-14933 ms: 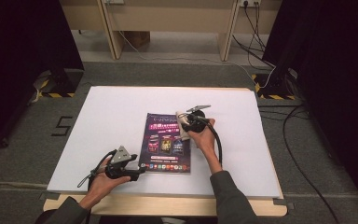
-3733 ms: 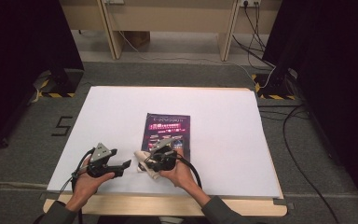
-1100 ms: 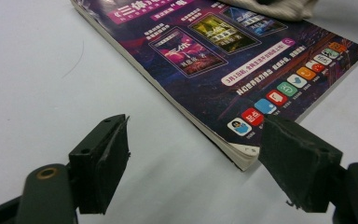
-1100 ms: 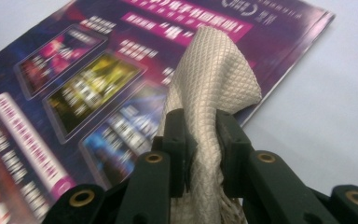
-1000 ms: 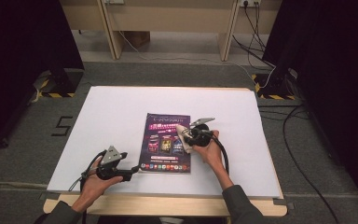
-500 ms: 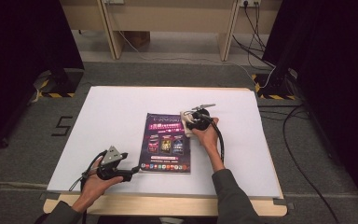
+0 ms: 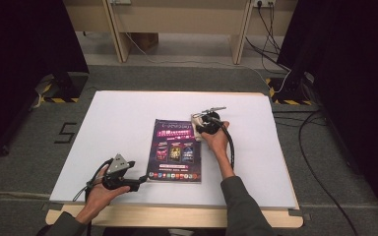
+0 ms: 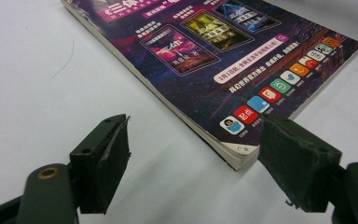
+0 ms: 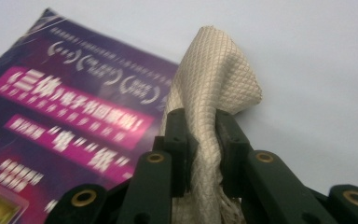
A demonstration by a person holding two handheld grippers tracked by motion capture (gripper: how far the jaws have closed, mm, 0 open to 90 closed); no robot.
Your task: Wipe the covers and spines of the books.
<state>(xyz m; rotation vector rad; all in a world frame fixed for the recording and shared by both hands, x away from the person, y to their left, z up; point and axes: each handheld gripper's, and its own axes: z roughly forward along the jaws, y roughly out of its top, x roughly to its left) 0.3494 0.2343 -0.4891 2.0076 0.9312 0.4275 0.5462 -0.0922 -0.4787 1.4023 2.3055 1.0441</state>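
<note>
A thick magazine (image 7: 175,150) with a dark purple cover lies flat on the white table (image 7: 128,118). My right gripper (image 7: 200,126) is at the magazine's far right corner, shut on a beige woven cloth (image 7: 196,129). In the right gripper view the cloth (image 9: 209,79) bunches up between the jaws of the gripper (image 9: 203,126) above the cover (image 9: 74,107). My left gripper (image 7: 140,181) rests low at the near left corner. Its jaws (image 8: 198,135) stand open around that corner of the magazine (image 8: 223,60) without pressing on it.
The white table top sits on a wooden bench (image 7: 177,216). A black cable (image 7: 231,147) trails from the right gripper along the forearm. More cables (image 7: 320,123) lie on the grey floor to the right, and wooden furniture legs (image 7: 115,29) stand beyond the table.
My right gripper has carried the cloth along the magazine's right side to its far right corner. The left gripper has stayed where it was.
</note>
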